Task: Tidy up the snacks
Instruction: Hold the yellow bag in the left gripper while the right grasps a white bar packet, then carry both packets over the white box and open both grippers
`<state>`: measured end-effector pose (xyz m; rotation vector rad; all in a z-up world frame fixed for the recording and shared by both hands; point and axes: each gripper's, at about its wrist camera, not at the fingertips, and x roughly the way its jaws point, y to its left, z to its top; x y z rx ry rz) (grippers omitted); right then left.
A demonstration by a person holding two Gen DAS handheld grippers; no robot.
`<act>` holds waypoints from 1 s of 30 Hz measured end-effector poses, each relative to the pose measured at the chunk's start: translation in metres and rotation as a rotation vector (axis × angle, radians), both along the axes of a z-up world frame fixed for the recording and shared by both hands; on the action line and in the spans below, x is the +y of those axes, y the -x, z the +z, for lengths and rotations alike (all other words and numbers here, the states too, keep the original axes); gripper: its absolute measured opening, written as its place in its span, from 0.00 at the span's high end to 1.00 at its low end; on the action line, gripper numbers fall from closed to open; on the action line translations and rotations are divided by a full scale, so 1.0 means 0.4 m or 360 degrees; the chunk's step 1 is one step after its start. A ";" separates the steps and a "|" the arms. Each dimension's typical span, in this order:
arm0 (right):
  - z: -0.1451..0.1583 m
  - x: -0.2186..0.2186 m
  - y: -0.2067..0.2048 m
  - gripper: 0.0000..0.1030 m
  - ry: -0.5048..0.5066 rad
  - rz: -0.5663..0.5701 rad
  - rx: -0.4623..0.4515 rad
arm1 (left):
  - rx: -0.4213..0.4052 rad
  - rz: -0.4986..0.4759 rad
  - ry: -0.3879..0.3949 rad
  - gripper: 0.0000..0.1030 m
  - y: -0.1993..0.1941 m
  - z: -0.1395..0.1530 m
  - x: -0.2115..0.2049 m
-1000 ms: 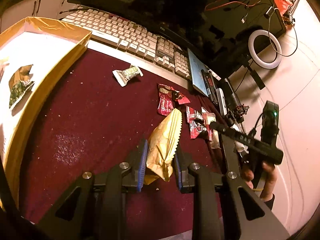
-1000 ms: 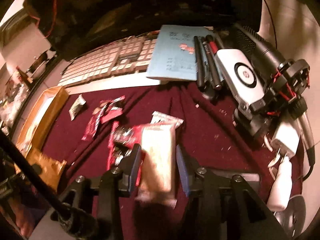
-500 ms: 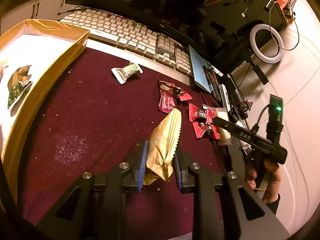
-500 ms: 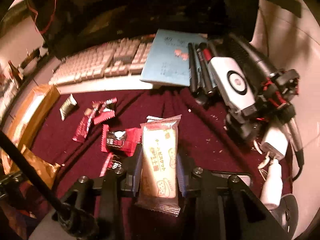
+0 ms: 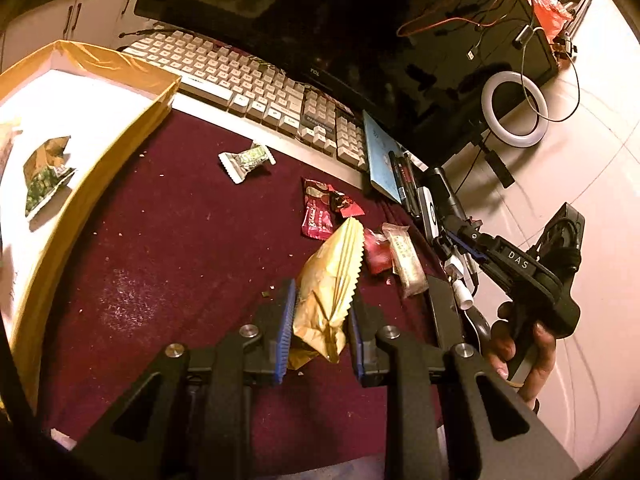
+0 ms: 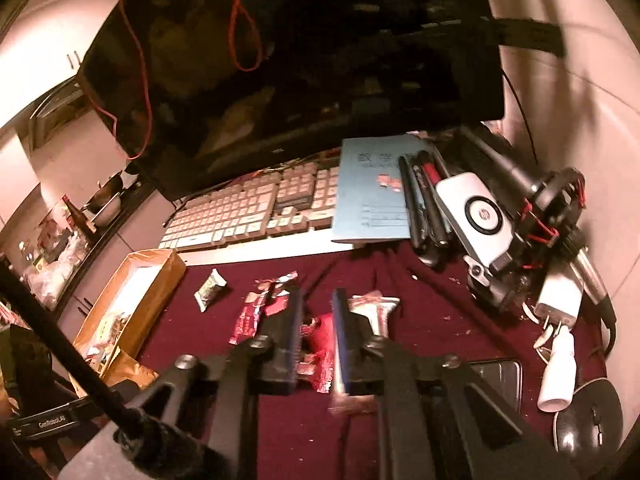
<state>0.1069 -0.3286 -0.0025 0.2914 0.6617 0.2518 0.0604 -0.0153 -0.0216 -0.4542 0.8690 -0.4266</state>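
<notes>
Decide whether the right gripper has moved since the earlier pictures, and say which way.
Yes. The right gripper has tilted up and away from the cream biscuit packet, which now lies beside its fingers; the blue notebook sits lower in view.

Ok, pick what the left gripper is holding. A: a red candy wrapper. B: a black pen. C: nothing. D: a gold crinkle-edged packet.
D: the left gripper is closed on a gold packet with a serrated edge, held above the maroon cloth.

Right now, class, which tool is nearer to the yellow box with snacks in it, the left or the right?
Left. The left tool, gripping a gold snack packet, hovers over the red mat beside the yellow box. The right tool sits farther away, above the red wrappers near the pens.
</notes>
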 end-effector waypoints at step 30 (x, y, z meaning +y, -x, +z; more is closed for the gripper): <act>0.003 0.124 0.064 0.69 0.0125 0.0110 -0.0027 | -0.0073 0.0053 0.0062 0.75 0.037 0.045 0.047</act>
